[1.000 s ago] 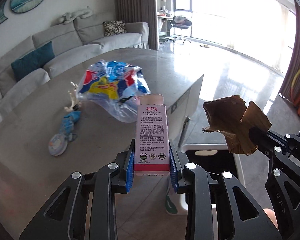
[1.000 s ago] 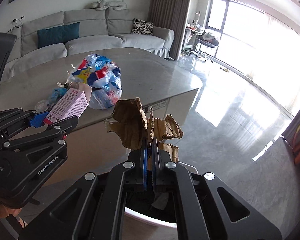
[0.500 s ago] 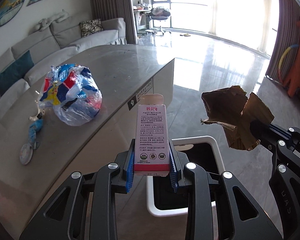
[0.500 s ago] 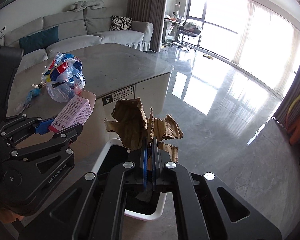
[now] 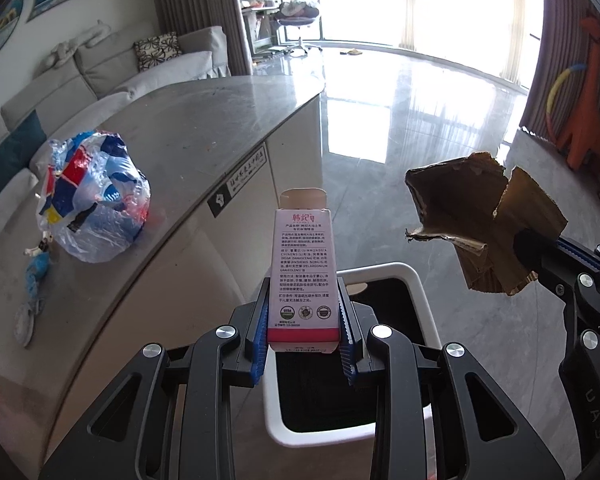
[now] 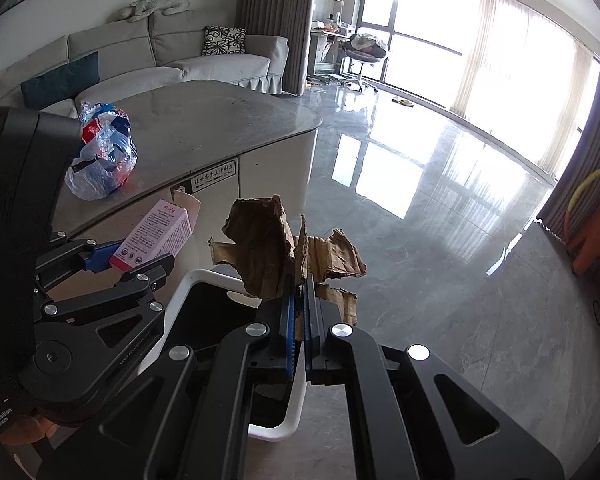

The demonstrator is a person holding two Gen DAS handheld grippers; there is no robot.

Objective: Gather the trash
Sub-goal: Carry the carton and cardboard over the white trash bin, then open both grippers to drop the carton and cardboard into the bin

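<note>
My left gripper (image 5: 303, 316) is shut on a pink and white carton (image 5: 303, 268), held upright above the white-rimmed trash bin (image 5: 420, 292) on the floor. My right gripper (image 6: 299, 300) is shut on a torn piece of brown cardboard (image 6: 268, 248), also over the bin (image 6: 188, 284). The cardboard (image 5: 484, 228) and right gripper show at the right of the left wrist view. The carton (image 6: 156, 236) and left gripper show at the left of the right wrist view. A crumpled plastic bag (image 5: 92, 196) lies on the grey table (image 5: 204, 120).
Small blue and white scraps (image 5: 36, 276) lie on the table left of the bag. The bin stands against the table's end panel (image 5: 236, 192). Glossy grey floor (image 6: 440, 220) stretches right. A sofa (image 6: 172, 52) stands behind the table. An orange toy (image 5: 588, 92) stands at far right.
Both grippers have swung right and off the table with their loads. They now sit over the bin, which shows larger and closer below. The table and bag have shifted left.
</note>
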